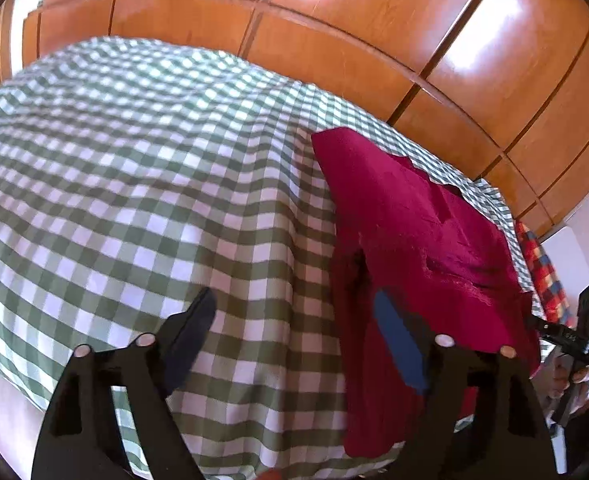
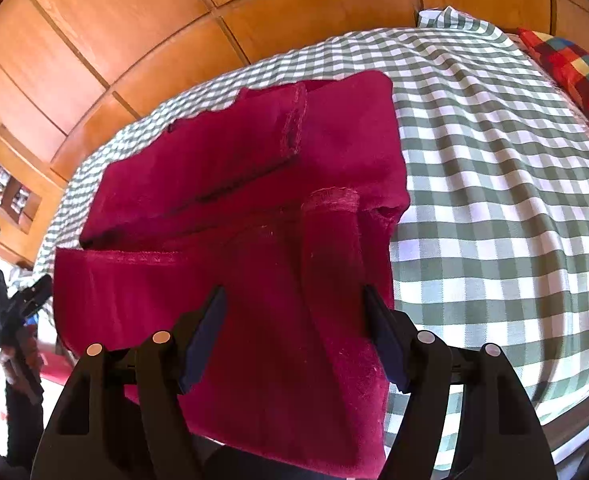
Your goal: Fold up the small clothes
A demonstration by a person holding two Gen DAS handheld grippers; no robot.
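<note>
Crimson garment [image 2: 246, 216] lies part-folded on the bed [image 2: 494, 200], which wears a green-and-white check cover, near the bed's front edge; its lower portion hangs over that edge.

Right tongs [image 2: 294, 336]: jaws wide apart, blue pads either side of the hanging cloth. Right pad [image 2: 386, 348] sits at the garment's right edge; contact can't be confirmed. Left pad [image 2: 204, 340] is in front of the cloth, gap or touch unclear. Nothing pinched between them.

Left tongs [image 1: 298, 340]: also wide apart. Left finger [image 1: 190, 340] is over the bare check cover. Right pad [image 1: 398, 340] overlaps the garment's [image 1: 414, 220] left hanging edge; touching or just in front, can't tell.

Each view catches the other tool at its frame edge: the right one [image 1: 574, 340] at far right of the left view, the left one [image 2: 10, 312] at far left of the right view, both small and dark, with a hand barely visible.

Hard to read:
- garment type unclear; a folded flap with stitched hem lies on top, another hem band below
- bottom of the cloth is cut off behind the tong bodies
- patchwork fabric [image 2: 574, 68] at the bed's far side, partly out of frame
- wooden wardrobe panels [image 2: 114, 40] behind the bed, glare on the doors
</note>
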